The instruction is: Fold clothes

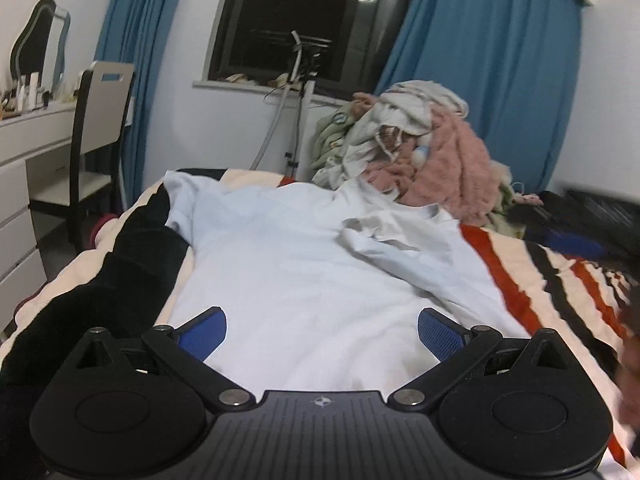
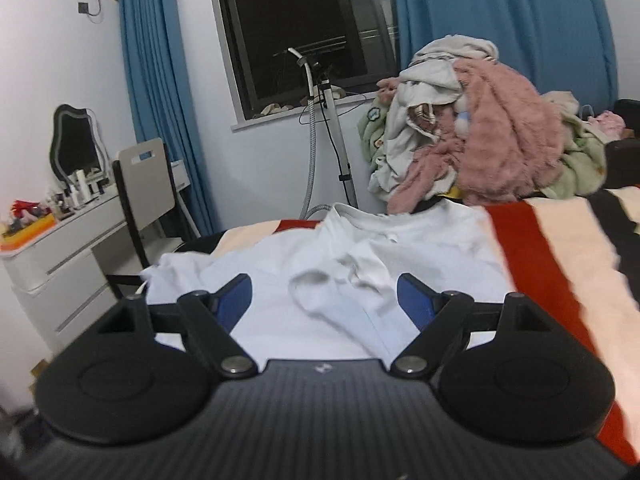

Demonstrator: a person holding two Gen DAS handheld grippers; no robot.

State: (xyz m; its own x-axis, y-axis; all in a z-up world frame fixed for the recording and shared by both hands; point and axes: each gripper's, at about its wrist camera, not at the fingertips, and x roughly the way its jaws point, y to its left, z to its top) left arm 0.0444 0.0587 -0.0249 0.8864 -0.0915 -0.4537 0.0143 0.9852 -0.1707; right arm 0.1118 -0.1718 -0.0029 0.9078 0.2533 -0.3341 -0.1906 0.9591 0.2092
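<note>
Striped bed (image 1: 516, 280), white shirt (image 1: 304, 272) flat, both claws wide.

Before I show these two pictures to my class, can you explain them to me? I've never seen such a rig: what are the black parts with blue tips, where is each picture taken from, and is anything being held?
Each picture comes from a camera mounted on a hand-held gripper, looking along its two fingers. The left gripper and the right gripper both stand open and hold nothing. Below them a white T-shirt lies spread on a striped blanket on a bed, one sleeve already folded inward. Behind it sits a pile of unfolded clothes.
</note>
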